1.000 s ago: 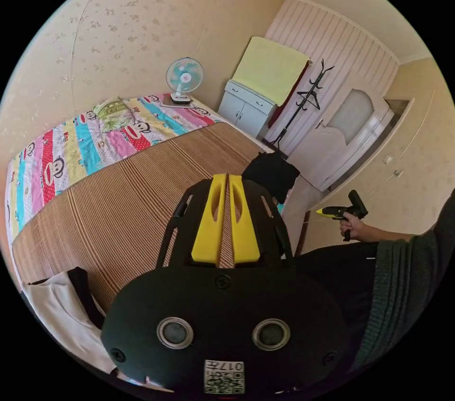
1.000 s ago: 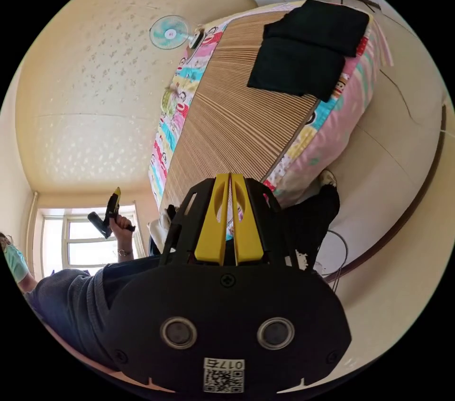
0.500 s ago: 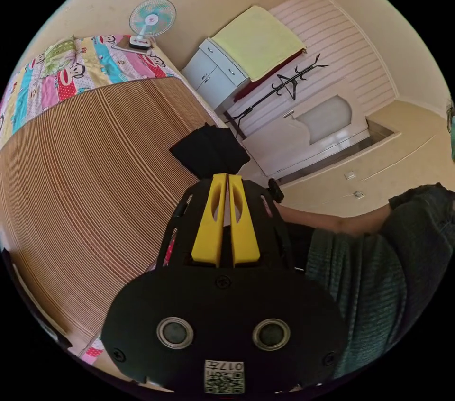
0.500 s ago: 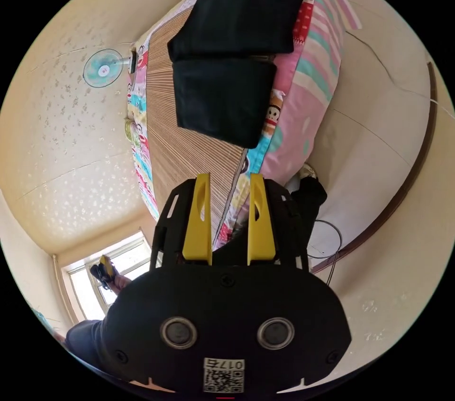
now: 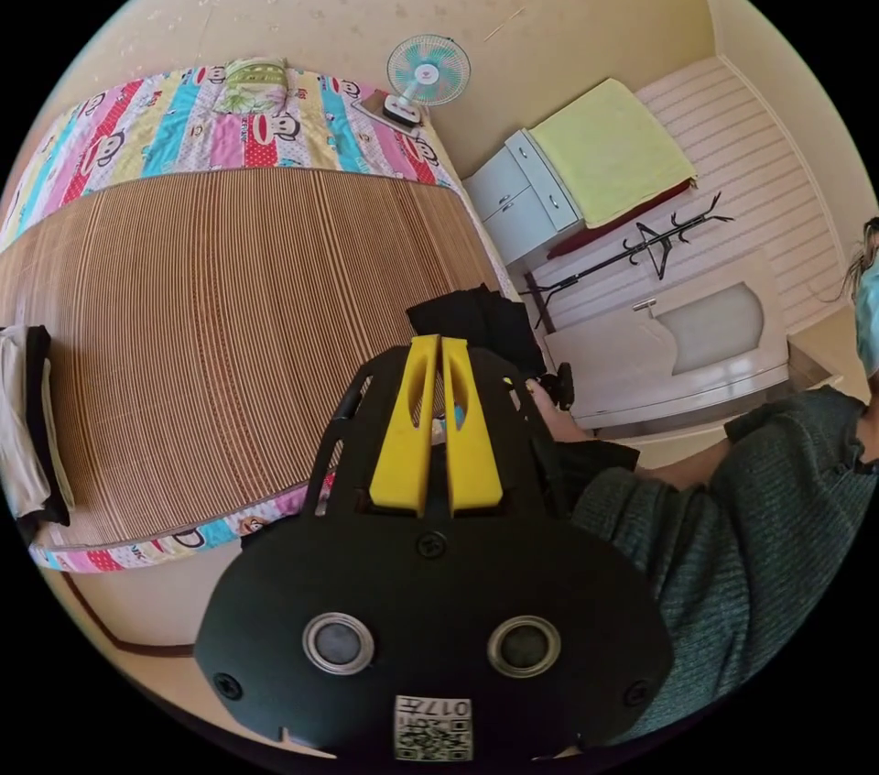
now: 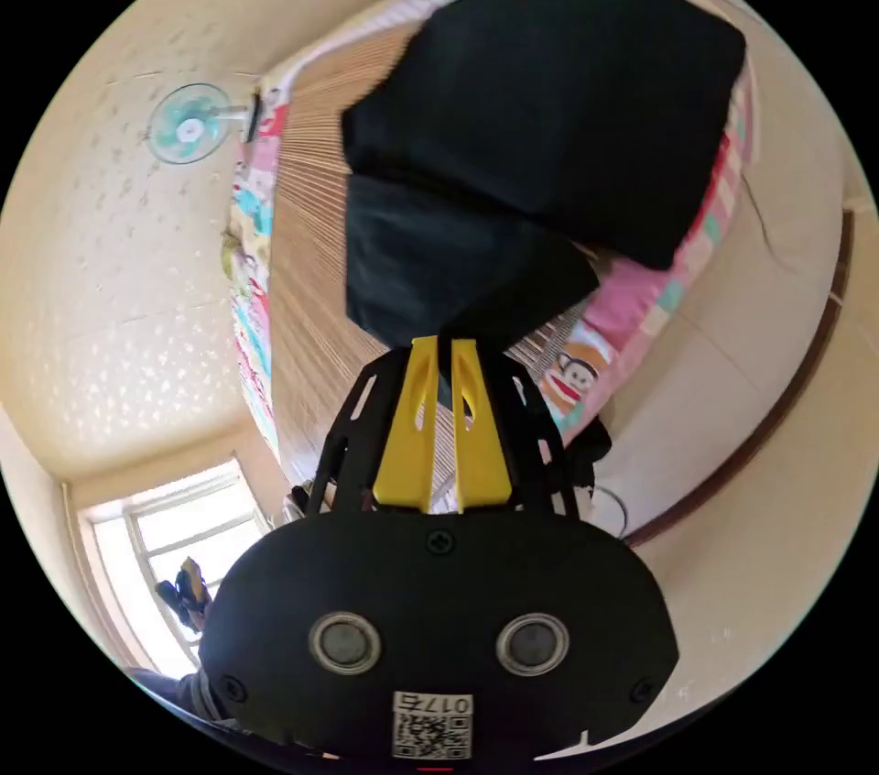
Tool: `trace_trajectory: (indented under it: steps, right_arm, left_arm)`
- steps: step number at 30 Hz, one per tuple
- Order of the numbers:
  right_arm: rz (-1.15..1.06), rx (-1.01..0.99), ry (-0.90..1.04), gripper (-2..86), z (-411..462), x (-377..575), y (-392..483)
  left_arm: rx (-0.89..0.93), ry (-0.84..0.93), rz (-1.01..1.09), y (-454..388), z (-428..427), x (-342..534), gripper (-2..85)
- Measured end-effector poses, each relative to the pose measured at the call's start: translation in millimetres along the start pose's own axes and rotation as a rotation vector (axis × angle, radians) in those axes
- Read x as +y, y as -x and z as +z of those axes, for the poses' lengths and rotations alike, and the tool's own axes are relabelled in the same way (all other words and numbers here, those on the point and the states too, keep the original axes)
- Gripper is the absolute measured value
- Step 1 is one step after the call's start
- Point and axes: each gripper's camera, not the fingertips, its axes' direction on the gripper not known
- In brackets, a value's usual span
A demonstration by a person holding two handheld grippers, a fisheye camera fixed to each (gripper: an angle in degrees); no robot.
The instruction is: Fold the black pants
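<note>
Two folded black pieces lie at the bed's corner in the right gripper view: a larger black stack [image 6: 558, 97] and, nearer me, the black pants [image 6: 430, 271]. My right gripper [image 6: 439, 346] has its jaws closed on the near edge of the pants, with dark cloth showing between them. In the left gripper view the black pants [image 5: 476, 319] are a small dark heap at the mat's corner, with a person's hand beside them. My left gripper [image 5: 438, 346] is shut on nothing, held above the bed's near edge. It also appears far off as the left gripper [image 6: 188, 592] against the window.
A brown striped mat [image 5: 220, 308] covers a bed with a colourful cartoon sheet [image 5: 156, 125]. A white and black garment [image 5: 23, 427] lies at the mat's left end. A fan [image 5: 426, 74], a grey cabinet [image 5: 517, 198], a coat rack [image 5: 641, 248] and a door [image 5: 696, 335] stand beyond. A green sleeve [image 5: 732, 500] is on the right.
My right gripper opened, moved in to the black pants and closed on their near edge. The left gripper view has swung, with its jaws staying shut.
</note>
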Motion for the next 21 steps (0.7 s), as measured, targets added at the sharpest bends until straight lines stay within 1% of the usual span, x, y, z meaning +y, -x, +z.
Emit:
trace_trajectory:
  steps: [1,3,4,5,6,7,8,9,10,11,12,13,14,15,16,17,18,21]
  right_arm:
    - [-0.059,-0.010,-0.039,3.4,-9,1,21]
    - [-0.317,-0.076,-0.154,3.2,-32,-3,106]
    - [-0.381,-0.120,-0.157,3.2,-32,-6,124]
    - [-0.513,-0.254,-0.108,3.2,-23,-17,157]
    - [-0.632,-0.422,0.019,3.3,-5,-30,185]
    - [-0.680,-0.506,0.096,3.3,4,-35,196]
    - [-0.762,-0.646,0.206,3.4,17,-38,212]
    - [-0.798,-0.664,0.213,3.6,18,-32,217]
    - [-0.801,-0.623,0.183,3.7,15,-27,216]
    - [-0.764,-0.481,0.111,4.1,14,-15,206]
    - [-0.678,-0.305,0.070,4.6,21,-3,185]
    - [-0.613,-0.211,0.064,5.3,29,3,170]
    - [-0.479,-0.063,0.076,6.7,48,16,135]
    - [-0.344,0.038,0.115,8.5,70,32,94]
    - [-0.271,0.078,0.133,9.4,80,41,72]
    - [-0.115,0.150,0.166,10.6,98,60,28]
    - [0.011,0.171,0.170,11.4,109,82,-12]
    - [0.171,0.090,0.171,11.7,137,131,-78]
  left_arm:
    - [-0.006,-0.022,-0.011,-1,-2,3,-1.0]
    - [-0.025,-0.050,-0.026,-3,-4,6,-1.0]
    - [-0.035,-0.055,-0.029,-3,-3,7,-1.0]
    - [-0.043,-0.048,-0.030,-3,-1,6,-1.0]
    - [-0.046,-0.042,-0.031,-2,1,5,-1.0]
    - [-0.049,-0.029,-0.037,-1,5,2,-1.0]
    - [-0.047,-0.025,-0.048,0,7,-1,-1.0]
    - [-0.042,-0.027,-0.053,0,8,-3,-1.0]
    - [-0.032,-0.036,-0.054,-1,8,-7,-1.0]
    - [-0.030,-0.047,-0.044,-4,8,-10,-1.0]
    - [-0.035,-0.051,-0.039,-5,8,-12,-1.0]
    - [-0.054,-0.055,-0.032,-8,9,-14,-1.0]
    - [-0.073,-0.054,-0.029,-11,11,-16,-0.9]
    - [-0.079,-0.051,-0.030,-12,13,-16,-0.9]
    - [-0.081,-0.041,-0.031,-12,17,-16,-0.8]
    - [-0.076,-0.027,-0.032,-13,21,-17,-0.6]
    - [-0.077,-0.019,-0.033,-13,23,-17,-0.5]
    - [-0.108,0.012,-0.042,-15,33,-16,1.4]
